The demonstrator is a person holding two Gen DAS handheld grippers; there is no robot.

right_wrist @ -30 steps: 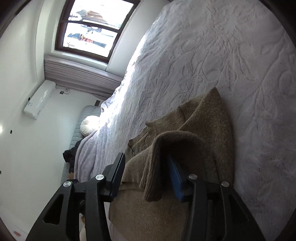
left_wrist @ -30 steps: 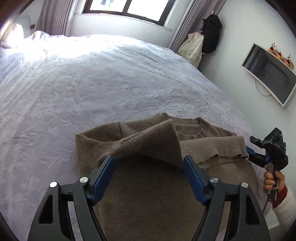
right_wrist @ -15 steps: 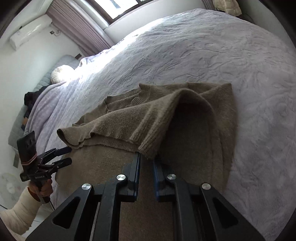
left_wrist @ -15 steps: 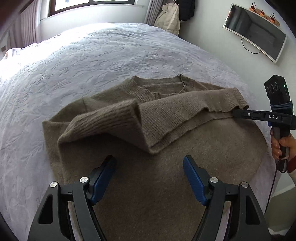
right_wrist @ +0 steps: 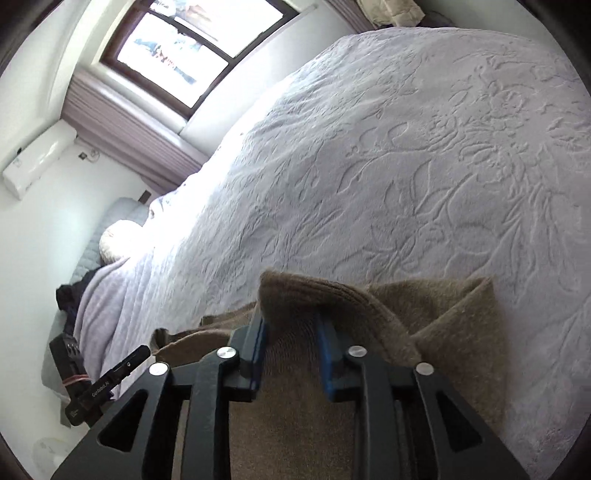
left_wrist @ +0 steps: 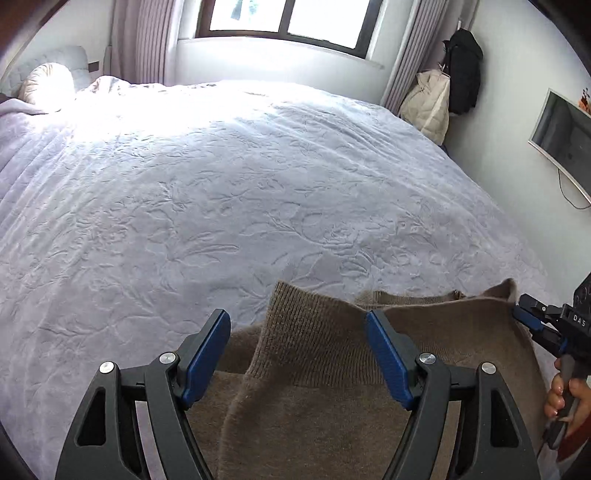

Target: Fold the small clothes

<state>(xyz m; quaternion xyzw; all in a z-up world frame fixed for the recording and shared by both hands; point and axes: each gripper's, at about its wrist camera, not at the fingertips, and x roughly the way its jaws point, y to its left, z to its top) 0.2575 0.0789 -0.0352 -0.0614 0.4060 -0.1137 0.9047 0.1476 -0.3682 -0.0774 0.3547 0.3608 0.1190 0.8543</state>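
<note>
A brown knit sweater [left_wrist: 325,398] lies on the white quilted bed [left_wrist: 221,192] at its near edge. In the left wrist view my left gripper [left_wrist: 297,332] is open, and a ribbed sleeve cuff [left_wrist: 306,332] lies between its blue pads without being clamped. My right gripper [left_wrist: 524,314] shows at the sweater's right edge. In the right wrist view my right gripper [right_wrist: 290,328] has its jaws part open around a raised fold of the sweater [right_wrist: 325,295]. The left gripper shows there at the lower left [right_wrist: 140,354].
A window [left_wrist: 284,18] and curtains are at the far wall. Jackets [left_wrist: 443,88] hang at the right corner, and a wall screen [left_wrist: 561,136] is at the right. A pillow [left_wrist: 48,85] lies at the bed's far left. The bed edge runs just under both grippers.
My left gripper dropped low and forward, so the cuff now sits between its open pads. My right gripper went from shut at the sleeve edge to part open around a fold.
</note>
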